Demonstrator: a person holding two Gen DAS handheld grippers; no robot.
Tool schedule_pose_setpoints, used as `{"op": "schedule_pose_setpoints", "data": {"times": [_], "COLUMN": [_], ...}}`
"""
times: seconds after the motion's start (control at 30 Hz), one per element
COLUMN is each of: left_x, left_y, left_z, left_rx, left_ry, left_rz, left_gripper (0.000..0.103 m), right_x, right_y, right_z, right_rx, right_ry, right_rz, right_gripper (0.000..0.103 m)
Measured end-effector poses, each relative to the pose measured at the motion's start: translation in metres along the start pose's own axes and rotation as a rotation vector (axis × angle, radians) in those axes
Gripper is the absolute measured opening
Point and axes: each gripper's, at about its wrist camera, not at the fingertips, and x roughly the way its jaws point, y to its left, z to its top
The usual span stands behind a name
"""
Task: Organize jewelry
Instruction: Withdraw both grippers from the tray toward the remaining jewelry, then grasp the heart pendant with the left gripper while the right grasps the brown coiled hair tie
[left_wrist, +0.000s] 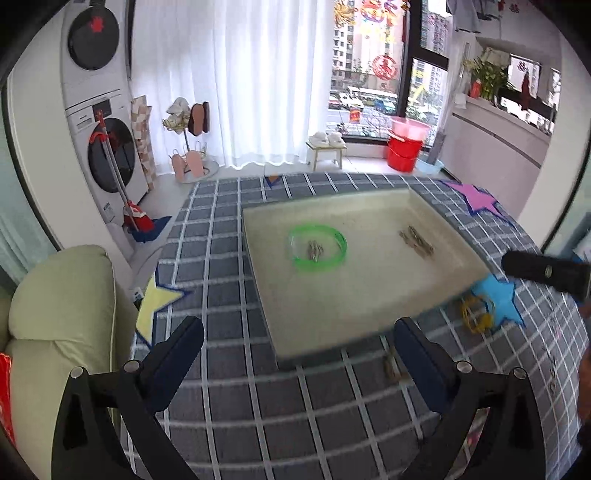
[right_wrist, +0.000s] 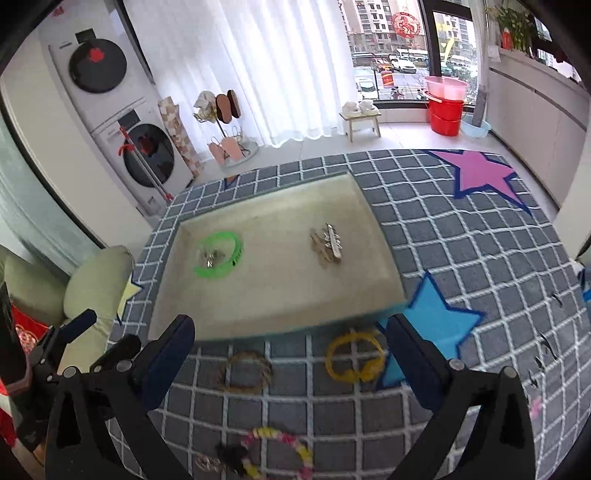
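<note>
A shallow beige tray (left_wrist: 351, 295) (right_wrist: 277, 291) lies on the grey checked cloth. In it are a green bracelet (left_wrist: 317, 248) (right_wrist: 218, 258) ringed around small silver pieces, and a bunch of hair clips (left_wrist: 415, 240) (right_wrist: 327, 245). On the cloth in front of the tray lie a yellow bracelet (left_wrist: 476, 314) (right_wrist: 354, 356), a brown braided bracelet (right_wrist: 245, 373) and a pink-and-yellow beaded bracelet (right_wrist: 280, 450). My left gripper (left_wrist: 299, 343) hovers open over the tray's near edge, holding nothing. My right gripper (right_wrist: 291, 343) is open and empty above the loose bracelets.
Coloured star patches (right_wrist: 480, 173) dot the cloth. A pale green sofa arm (left_wrist: 59, 306) borders the table's left side. Small dark clips (right_wrist: 546, 347) lie at the right. Stacked washing machines (left_wrist: 107, 140), a stool (left_wrist: 327, 151) and red buckets (left_wrist: 404, 147) stand beyond.
</note>
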Motion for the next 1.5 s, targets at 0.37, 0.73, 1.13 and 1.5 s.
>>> {"op": "schedule_pose_setpoints", "data": {"times": [0.37,0.73,1.13,1.5], "left_x": [-0.023,-0.023,-0.012,-0.001], "left_y": [-0.020,-0.043,-0.059,-0.069], "left_z": [-0.059,-0.096,-0.106,-0.105], "left_rx": [0.115,0.205,0.284,0.328], "left_ry": [0.045,0.091,0.117,0.134], "left_rz": [-0.079,-0.098,-0.116,-0.137], "left_gripper": [0.103,0.103,0.103,0.103], "right_x": [-0.020,-0.033,-0.028,-0.019], "right_y": [-0.012,-0.022,-0.016,0.003], "right_z": [-0.066,-0.137,-0.159,-0.168], "right_rx": [0.019,0.018,0.050,-0.084], "right_ry": [0.086,0.176,0.204,0.202], "right_rz": [-0.025,-0.109,-0.141,-0.242], "right_gripper": [0.103,0.103,0.082,0.055]}}
